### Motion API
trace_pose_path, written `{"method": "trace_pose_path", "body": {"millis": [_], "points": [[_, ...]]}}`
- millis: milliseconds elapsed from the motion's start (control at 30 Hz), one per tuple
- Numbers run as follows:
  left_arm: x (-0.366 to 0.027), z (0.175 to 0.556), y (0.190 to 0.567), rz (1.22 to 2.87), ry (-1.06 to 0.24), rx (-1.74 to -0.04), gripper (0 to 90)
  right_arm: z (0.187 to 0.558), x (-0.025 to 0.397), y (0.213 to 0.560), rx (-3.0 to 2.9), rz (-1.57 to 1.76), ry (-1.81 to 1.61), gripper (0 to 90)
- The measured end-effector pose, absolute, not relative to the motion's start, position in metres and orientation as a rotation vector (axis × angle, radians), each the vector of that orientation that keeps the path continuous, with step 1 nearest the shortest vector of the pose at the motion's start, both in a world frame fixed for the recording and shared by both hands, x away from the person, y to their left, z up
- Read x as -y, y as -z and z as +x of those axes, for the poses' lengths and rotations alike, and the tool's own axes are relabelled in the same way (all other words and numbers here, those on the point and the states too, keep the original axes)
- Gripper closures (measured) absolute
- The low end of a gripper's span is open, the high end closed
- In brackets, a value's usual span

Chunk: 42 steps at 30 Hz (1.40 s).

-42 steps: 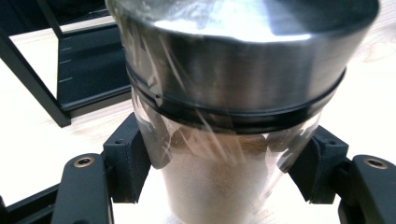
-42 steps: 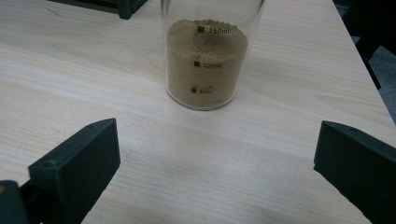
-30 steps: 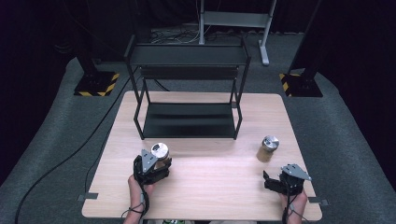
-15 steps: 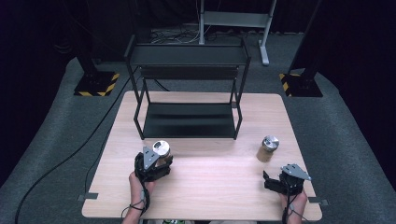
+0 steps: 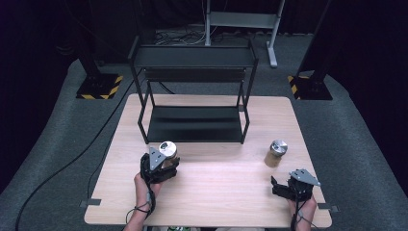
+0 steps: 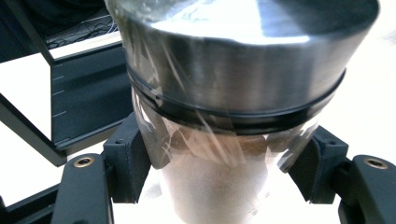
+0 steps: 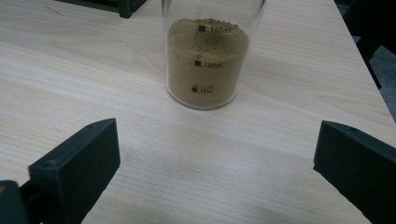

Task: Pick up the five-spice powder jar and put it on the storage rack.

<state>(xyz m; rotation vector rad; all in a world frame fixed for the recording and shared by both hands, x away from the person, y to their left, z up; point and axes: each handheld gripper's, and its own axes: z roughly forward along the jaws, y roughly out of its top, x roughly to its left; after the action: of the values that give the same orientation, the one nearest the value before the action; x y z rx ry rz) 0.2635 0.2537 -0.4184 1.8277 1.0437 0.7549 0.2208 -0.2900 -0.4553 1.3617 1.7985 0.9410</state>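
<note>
My left gripper (image 5: 163, 166) is shut on a glass jar (image 5: 168, 151) with a steel lid, part full of brown powder, held just above the table in front of the black rack. In the left gripper view the jar (image 6: 224, 140) sits between both black jaws, tilted slightly. A second jar (image 5: 276, 153) of the same kind stands upright on the table at the right. My right gripper (image 5: 284, 188) rests near the front right corner, open, with this jar (image 7: 210, 60) a short way beyond its wide-spread jaws and nothing between them.
A black two-tier metal rack (image 5: 195, 91) stands at the back middle of the wooden table (image 5: 221, 192). Its lower shelf (image 5: 195, 122) is bare. Grey carpet surrounds the table, with stand bases and cables behind.
The left gripper has carried its jar slightly forward and up toward the rack. The right gripper and the other jar have stayed put.
</note>
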Motion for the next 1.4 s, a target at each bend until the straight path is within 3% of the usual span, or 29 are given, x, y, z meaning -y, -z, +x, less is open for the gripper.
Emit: {"method": "trace_pose_path", "body": {"millis": [1400], "points": [[-0.253, 0.292, 0.399, 1.831, -0.751, -1.015, 30.8, 0.221, 0.29, 0.455, -1.798, 1.36, -0.941, 0.0]]}}
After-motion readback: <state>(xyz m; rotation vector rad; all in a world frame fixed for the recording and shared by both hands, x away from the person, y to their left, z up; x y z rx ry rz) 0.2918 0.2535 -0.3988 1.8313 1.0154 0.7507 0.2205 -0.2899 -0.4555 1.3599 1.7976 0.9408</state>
